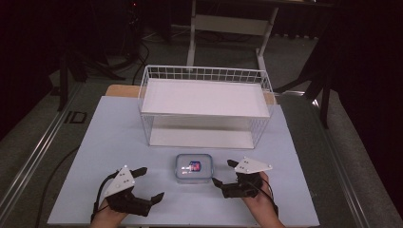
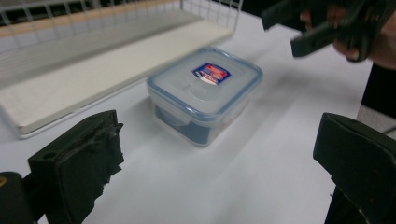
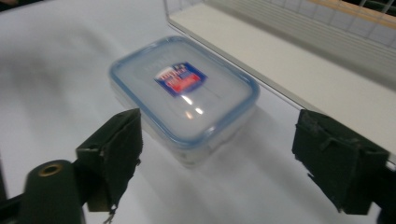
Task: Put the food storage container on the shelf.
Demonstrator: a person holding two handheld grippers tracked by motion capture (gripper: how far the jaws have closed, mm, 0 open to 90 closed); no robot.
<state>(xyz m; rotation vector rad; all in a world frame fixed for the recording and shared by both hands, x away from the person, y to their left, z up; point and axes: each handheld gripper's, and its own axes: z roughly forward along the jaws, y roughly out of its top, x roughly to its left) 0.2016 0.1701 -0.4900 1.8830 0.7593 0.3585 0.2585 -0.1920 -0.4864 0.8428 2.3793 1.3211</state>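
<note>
A small clear plastic box point(image 1: 193, 168) with a blue-rimmed lid and a red and blue label sits on the white table, near its front middle. My left gripper point(image 1: 151, 183) stands open to the box's left, apart from it. My right gripper point(image 1: 224, 172) is open on the box's right side, close to it. In the left gripper view the box point(image 2: 205, 93) lies ahead of the wide-apart jaws, with the right gripper point(image 2: 280, 28) at the top right. In the right gripper view the box point(image 3: 183, 94) lies just beyond the open jaws.
A white wire basket point(image 1: 205, 105) lies on its side behind the box, its opening facing the box and a white board on its floor. The table top point(image 1: 109, 142) has bare room left and right. A desk frame point(image 1: 228, 28) stands beyond on the dark floor.
</note>
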